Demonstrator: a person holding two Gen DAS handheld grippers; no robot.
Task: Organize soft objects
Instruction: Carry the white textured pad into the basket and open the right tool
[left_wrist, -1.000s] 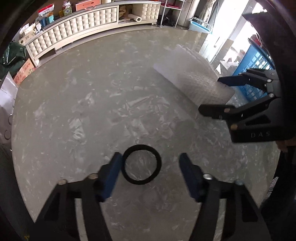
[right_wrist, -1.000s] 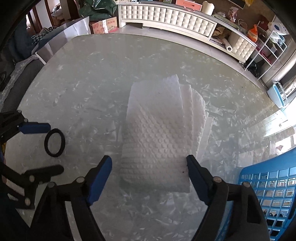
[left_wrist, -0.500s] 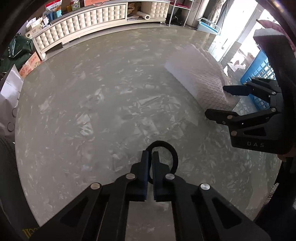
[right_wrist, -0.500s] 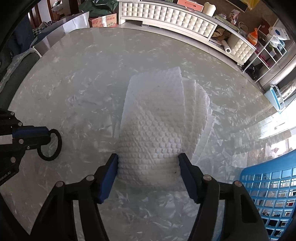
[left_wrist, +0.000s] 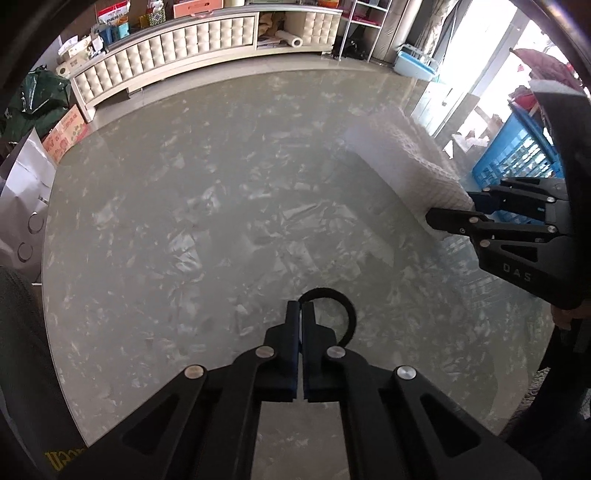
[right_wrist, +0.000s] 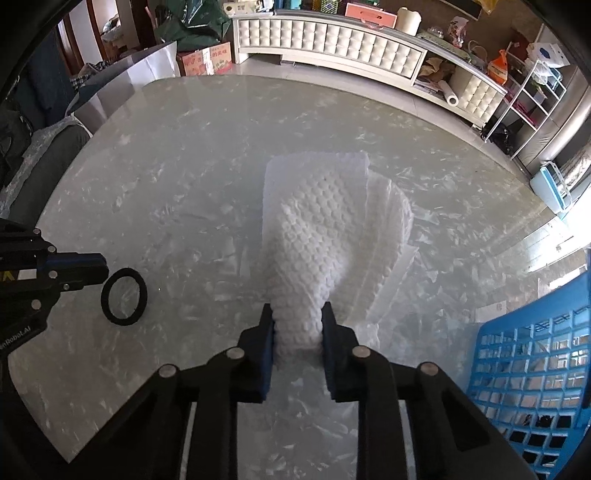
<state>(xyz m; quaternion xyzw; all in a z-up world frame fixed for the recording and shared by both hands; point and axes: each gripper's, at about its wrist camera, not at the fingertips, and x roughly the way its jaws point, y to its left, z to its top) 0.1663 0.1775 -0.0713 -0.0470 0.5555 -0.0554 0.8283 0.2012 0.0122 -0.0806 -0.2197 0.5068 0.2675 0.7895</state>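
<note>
A black elastic ring (left_wrist: 348, 314) lies on the round marble table (left_wrist: 184, 184). My left gripper (left_wrist: 300, 305) is shut on the ring's left rim. The right wrist view shows the same ring (right_wrist: 144, 295) at the tip of the left gripper (right_wrist: 104, 272). A stack of white, bumpy-textured cloth sheets (right_wrist: 321, 221) lies mid-table. My right gripper (right_wrist: 297, 314) is closing on its near end, and the pads press the cloth into a narrow bunch. In the left wrist view the right gripper (left_wrist: 454, 208) sits at the near end of the cloth (left_wrist: 406, 155).
A blue plastic crate (right_wrist: 535, 350) stands just past the table's right edge, also seen as the crate (left_wrist: 517, 147) behind the right gripper. A white tufted cabinet (right_wrist: 351, 44) runs along the far wall. Cardboard boxes (left_wrist: 64, 129) and a white bag (left_wrist: 26, 184) stand left.
The left jaws went from wide apart around the ring to shut on its rim. The right jaws narrowed from either side of the cloth and squeezed its near end into a bunch.
</note>
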